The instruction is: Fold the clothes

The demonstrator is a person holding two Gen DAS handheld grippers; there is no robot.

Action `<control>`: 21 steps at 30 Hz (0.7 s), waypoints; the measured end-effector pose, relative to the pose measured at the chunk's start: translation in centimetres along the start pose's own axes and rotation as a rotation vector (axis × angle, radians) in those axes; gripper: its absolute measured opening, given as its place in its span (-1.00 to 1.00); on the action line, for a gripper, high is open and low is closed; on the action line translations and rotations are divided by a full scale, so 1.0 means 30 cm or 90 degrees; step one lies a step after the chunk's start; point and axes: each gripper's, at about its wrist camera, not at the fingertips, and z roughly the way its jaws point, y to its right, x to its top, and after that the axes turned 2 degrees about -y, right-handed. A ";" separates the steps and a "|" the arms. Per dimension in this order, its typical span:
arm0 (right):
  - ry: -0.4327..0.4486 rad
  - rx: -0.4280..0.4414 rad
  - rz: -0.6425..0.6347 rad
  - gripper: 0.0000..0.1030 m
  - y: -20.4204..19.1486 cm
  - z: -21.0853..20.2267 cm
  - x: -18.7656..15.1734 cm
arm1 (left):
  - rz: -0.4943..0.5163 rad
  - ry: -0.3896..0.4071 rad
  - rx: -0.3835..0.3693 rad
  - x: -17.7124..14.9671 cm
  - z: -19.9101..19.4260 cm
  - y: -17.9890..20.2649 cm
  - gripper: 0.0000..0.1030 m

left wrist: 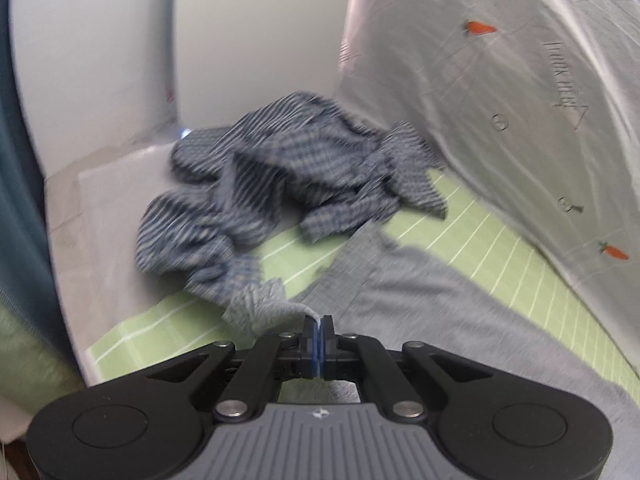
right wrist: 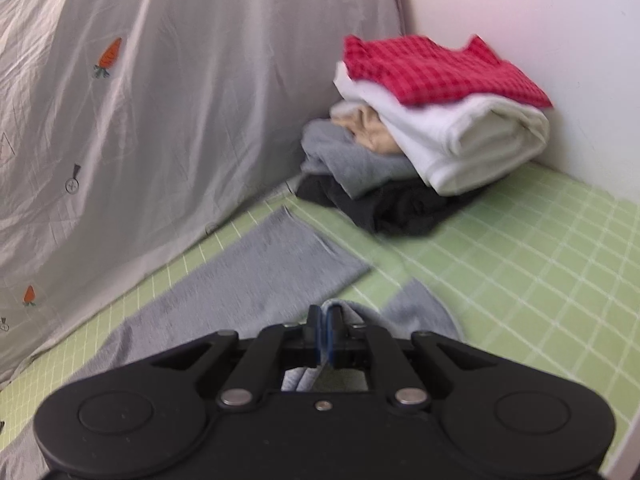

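Observation:
A light grey garment lies spread on the green checked sheet. My left gripper is shut on a bunched edge of it, close to the sheet. In the right wrist view the same grey garment stretches toward the back, one sleeve lying flat. My right gripper is shut on a fold of its edge, low over the sheet.
A crumpled blue striped shirt lies beyond the left gripper. A pile of folded clothes topped by a red checked piece stands in the far corner. A pale carrot-print curtain hangs along the bed. White walls close the far side.

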 end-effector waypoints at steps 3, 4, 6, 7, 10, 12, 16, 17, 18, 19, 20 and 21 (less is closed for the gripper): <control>0.024 0.013 -0.004 -0.94 -0.040 0.027 0.059 | 0.006 0.021 -0.012 0.045 0.010 0.058 -1.00; 0.031 0.016 -0.007 -0.94 -0.053 0.039 0.075 | 0.003 0.023 -0.013 0.055 0.023 0.072 -1.00; 0.041 0.015 -0.016 -0.94 -0.076 0.074 0.098 | -0.004 0.026 -0.016 0.075 0.050 0.100 -1.00; 0.042 0.013 -0.018 -0.94 -0.088 0.095 0.106 | -0.010 0.028 -0.014 0.082 0.066 0.111 -1.00; 0.051 0.011 -0.011 -0.94 -0.120 0.153 0.135 | -0.016 0.031 -0.009 0.108 0.110 0.144 -1.00; 0.064 0.009 -0.010 -0.95 -0.151 0.189 0.163 | -0.025 0.030 -0.002 0.132 0.140 0.166 -1.00; 0.080 0.008 -0.015 -1.00 -0.239 0.304 0.249 | -0.035 0.031 0.011 0.203 0.217 0.227 -1.00; 0.079 0.008 -0.021 -1.00 -0.265 0.348 0.270 | -0.033 0.033 0.014 0.218 0.250 0.249 -1.00; 0.078 0.008 -0.027 -1.00 -0.290 0.392 0.292 | -0.031 0.035 0.016 0.232 0.284 0.271 -1.00; 0.075 0.007 -0.036 -1.00 -0.315 0.441 0.308 | -0.029 0.037 0.019 0.247 0.318 0.293 -1.00; 0.071 0.005 -0.047 -1.00 -0.340 0.493 0.322 | -0.027 0.038 0.022 0.261 0.352 0.316 -1.00; 0.064 0.004 -0.060 -1.00 -0.363 0.549 0.332 | -0.025 0.040 0.025 0.276 0.386 0.338 -0.99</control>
